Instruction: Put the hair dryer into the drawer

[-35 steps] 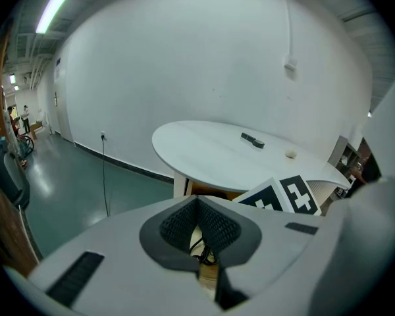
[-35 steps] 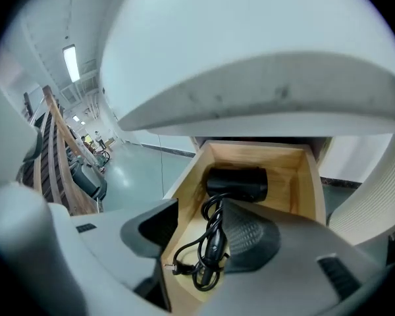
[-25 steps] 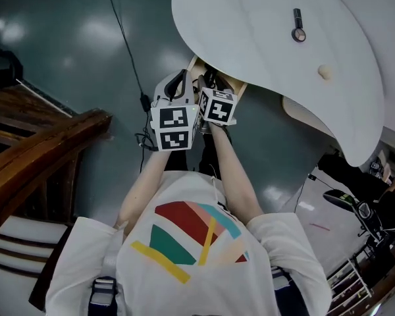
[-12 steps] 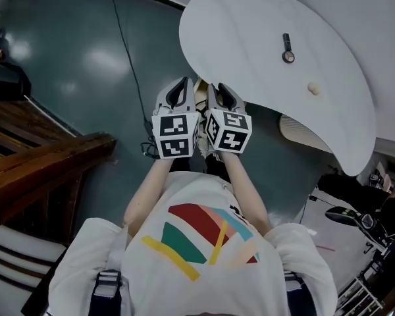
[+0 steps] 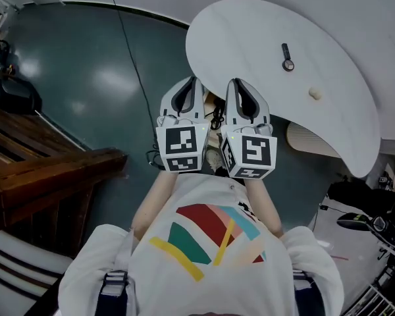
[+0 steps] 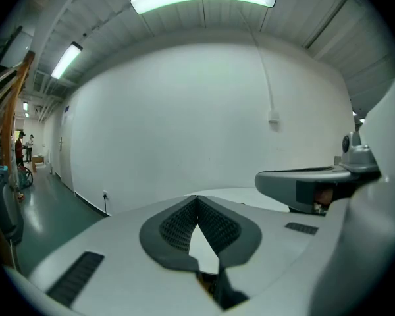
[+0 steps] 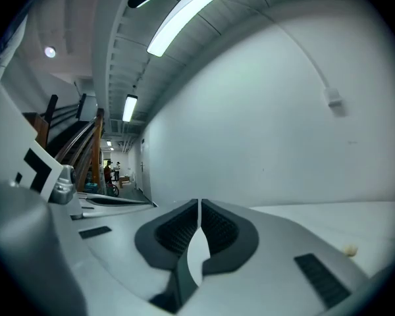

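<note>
Head view: the left hand-held gripper [image 5: 186, 91] and the right hand-held gripper [image 5: 245, 96] have come up from under the bench [image 5: 250, 38] and ride side by side before the chest. It looks like a release and a pull-away. No hair dryer shows. A tan sliver [image 5: 214, 110] with dark cord between them may be the drawer, but it's too masked to say.

Left gripper view: pads together, nothing held.

Right gripper view: jaws closing, pads almost met, nothing between them.

A white curved table [image 5: 250, 38] fills the upper right, bearing a small dark stick [image 5: 286, 56] and, lower right, a beige lump [image 5: 315, 94]
</note>
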The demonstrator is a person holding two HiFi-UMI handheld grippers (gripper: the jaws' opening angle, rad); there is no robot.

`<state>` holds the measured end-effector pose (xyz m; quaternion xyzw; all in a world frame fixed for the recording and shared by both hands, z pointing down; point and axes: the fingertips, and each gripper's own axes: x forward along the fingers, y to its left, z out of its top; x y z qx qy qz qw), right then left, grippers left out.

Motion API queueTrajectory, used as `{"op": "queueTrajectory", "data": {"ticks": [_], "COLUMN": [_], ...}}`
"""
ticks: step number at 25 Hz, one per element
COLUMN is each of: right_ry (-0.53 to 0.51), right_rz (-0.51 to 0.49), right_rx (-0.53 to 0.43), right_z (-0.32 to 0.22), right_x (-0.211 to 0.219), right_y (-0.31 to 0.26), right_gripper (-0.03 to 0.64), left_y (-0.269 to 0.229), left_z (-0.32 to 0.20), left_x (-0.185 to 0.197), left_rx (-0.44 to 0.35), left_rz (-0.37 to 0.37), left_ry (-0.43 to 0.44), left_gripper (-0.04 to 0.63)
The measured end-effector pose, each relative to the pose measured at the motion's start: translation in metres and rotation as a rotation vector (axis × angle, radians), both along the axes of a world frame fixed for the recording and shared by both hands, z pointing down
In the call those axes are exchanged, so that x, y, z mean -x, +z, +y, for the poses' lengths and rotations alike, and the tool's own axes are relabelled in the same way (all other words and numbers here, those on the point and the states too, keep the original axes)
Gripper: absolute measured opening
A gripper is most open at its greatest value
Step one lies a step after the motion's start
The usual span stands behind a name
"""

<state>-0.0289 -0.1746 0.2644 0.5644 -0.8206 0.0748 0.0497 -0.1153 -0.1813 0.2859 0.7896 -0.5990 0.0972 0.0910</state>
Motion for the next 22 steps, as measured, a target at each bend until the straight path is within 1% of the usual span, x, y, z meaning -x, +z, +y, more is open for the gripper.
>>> {"op": "queueTrajectory", "data": {"ticks": [3, 9, 14, 22], "right_ry": [0.002, 0.006, 0.008, 0.013], "right_rz": [0.003, 0.028, 0.022, 0.022], "right_rx": [-0.044, -0.064, -0.061, -0.069], "right_z": [0.008, 0.017, 0.018, 0.022], "right_x": [-0.001, -0.01, -0.012, -0.01], "right_y": [-0.016, -0.025, -0.025, -0.024], "right_gripper": [0.011, 0.011, 0.011, 0.011], "left_y": [-0.015, -0.039, -0.044, -0.048], "left_z": [0.004, 0.015, 0.017, 0.023], "left_x": [0.001, -0.003, 0.0, 0.006], "left_rx": [-0.037, -0.096, -0.108, -0.127], "left_rz": [-0.005, -0.021, -0.031, -0.026], "left_ry": [0.0, 0.005, 0.0, -0.004], "left_gripper": [0.015, 0.015, 0.015, 0.016]}}
